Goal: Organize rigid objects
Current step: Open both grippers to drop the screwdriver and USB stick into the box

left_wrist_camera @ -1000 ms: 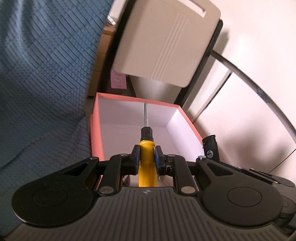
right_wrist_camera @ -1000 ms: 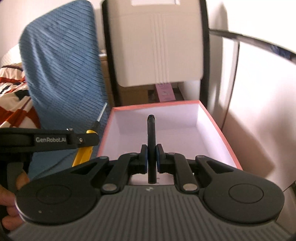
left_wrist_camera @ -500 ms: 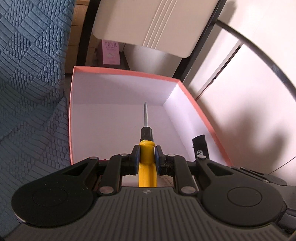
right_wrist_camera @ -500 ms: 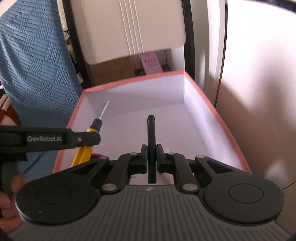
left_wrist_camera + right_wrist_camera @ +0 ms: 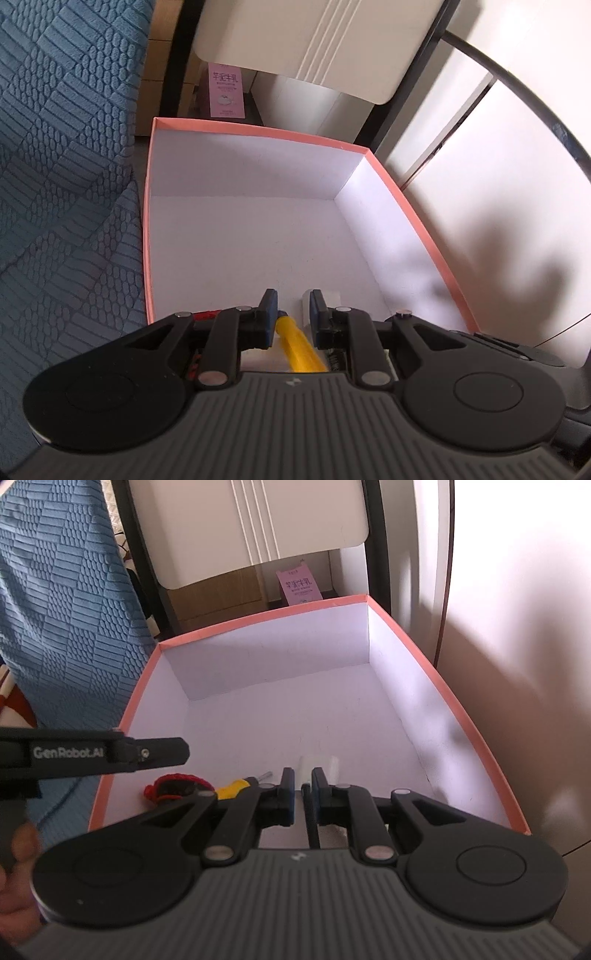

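Observation:
My left gripper hangs low over the near end of the pink-rimmed white box, its jaws a narrow gap apart. The yellow-handled screwdriver lies tilted below them, out of the pads. In the right wrist view the screwdriver rests on the box floor under the left gripper. My right gripper is also slightly parted. The slim black object shows below its pads, no longer filling the gap.
A red knitted item and a small white piece lie at the near end of the box. Blue textured fabric borders the box on the left. A cream chair back and a pink carton stand behind it. A hand holds the left gripper.
Both grippers sank toward the box and tipped further down. The screwdriver and the black object, gripped upright before, have dropped out of the jaws and lie low in the box.

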